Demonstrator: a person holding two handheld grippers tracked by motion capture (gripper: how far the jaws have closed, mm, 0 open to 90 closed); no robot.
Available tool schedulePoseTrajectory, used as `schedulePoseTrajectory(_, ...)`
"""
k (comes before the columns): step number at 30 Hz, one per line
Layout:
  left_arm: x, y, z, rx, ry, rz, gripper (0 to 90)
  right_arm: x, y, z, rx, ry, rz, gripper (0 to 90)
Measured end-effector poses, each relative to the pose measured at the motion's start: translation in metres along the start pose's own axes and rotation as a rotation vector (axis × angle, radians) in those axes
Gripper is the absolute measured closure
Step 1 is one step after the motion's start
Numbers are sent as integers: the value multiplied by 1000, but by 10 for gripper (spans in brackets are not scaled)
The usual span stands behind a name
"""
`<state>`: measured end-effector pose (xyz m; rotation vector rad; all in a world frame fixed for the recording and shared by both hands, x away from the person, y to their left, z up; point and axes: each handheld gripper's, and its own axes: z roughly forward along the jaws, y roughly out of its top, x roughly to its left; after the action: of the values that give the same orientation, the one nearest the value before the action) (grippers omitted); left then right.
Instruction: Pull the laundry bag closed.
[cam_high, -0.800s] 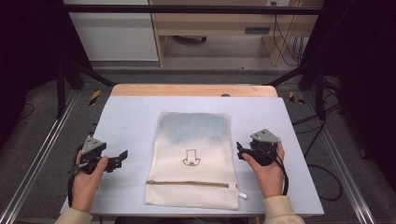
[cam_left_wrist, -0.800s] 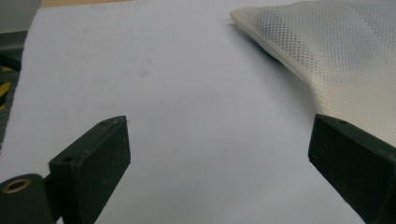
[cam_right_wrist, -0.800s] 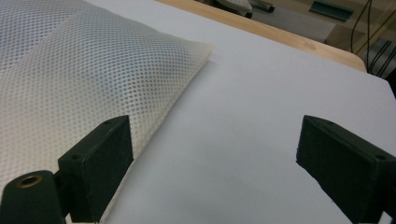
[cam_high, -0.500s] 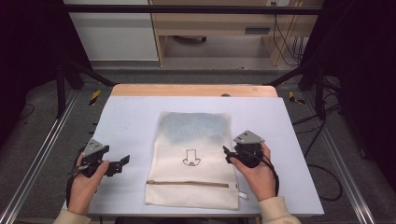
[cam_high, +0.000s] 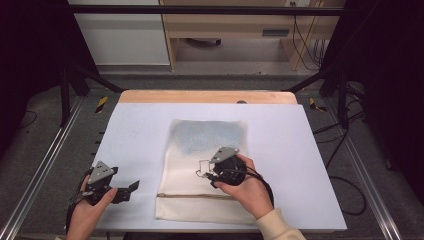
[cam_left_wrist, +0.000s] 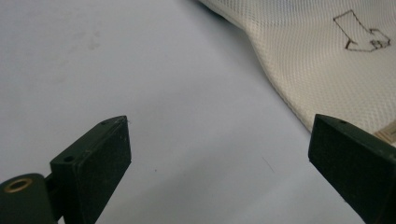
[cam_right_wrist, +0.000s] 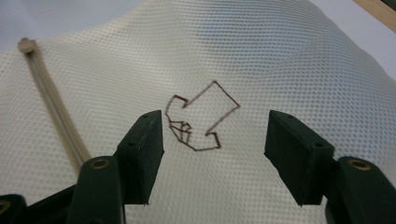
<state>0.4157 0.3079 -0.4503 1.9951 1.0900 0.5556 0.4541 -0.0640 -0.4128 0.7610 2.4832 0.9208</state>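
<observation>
A cream mesh bag (cam_high: 210, 135) lies flat on the pale table (cam_high: 135, 130), with something bluish showing through its far half. A dark outlined arrow (cam_right_wrist: 201, 121) is stitched at its middle, and a zipper (cam_high: 185, 195) runs across near its front end. My right gripper (cam_high: 207, 172) hovers over the bag's middle. Its jaws stand open on either side of the arrow in the right gripper view (cam_right_wrist: 215, 144), and nothing is pinched. My left gripper (cam_high: 132, 188) rests at the front left, open over bare table (cam_left_wrist: 219, 154), with the bag's edge (cam_left_wrist: 317, 70) just beyond its right jaw.
A wooden strip (cam_high: 200, 96) borders the table's far edge. Metal frame rails (cam_high: 45, 165) run along both sides, with cables on the floor at the right (cam_high: 345, 185). Bare table surface spreads left and right of the bag.
My right gripper has moved left from beside the bag's right edge to over its middle, above the arrow. The left gripper has barely shifted.
</observation>
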Motion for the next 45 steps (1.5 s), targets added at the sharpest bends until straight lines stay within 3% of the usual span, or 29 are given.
schedulePoseTrajectory(3,1,3,-2,-11,17,18,56,8,12,5,11,35,-33,407)
schedulePoseTrajectory(9,5,2,-5,-20,22,3,54,24,32,11,46,98,-91,487)
schedulePoseTrajectory(20,2,1,-4,-5,-11,21,55,38,54,22,94,171,-167,616)
schedulePoseTrajectory(27,-4,0,-5,21,-38,37,55,44,62,22,97,204,-190,686)
schedulePoseTrajectory(29,-3,-1,-5,17,-50,24,56,46,64,23,101,218,-200,711)
schedulePoseTrajectory(32,1,-3,-5,28,-31,31,56,50,68,25,115,241,-205,724)
schedulePoseTrajectory(35,7,-3,-5,29,-16,12,57,56,73,29,120,256,-214,729)
schedulePoseTrajectory(39,14,-3,-4,42,25,4,67,64,79,36,128,284,-240,733)
schedulePoseTrajectory(42,18,-2,-10,17,78,-9,127,70,81,42,134,306,-254,732)
schedulePoseTrajectory(45,23,-4,-10,22,74,-36,120,76,81,49,154,328,-263,733)
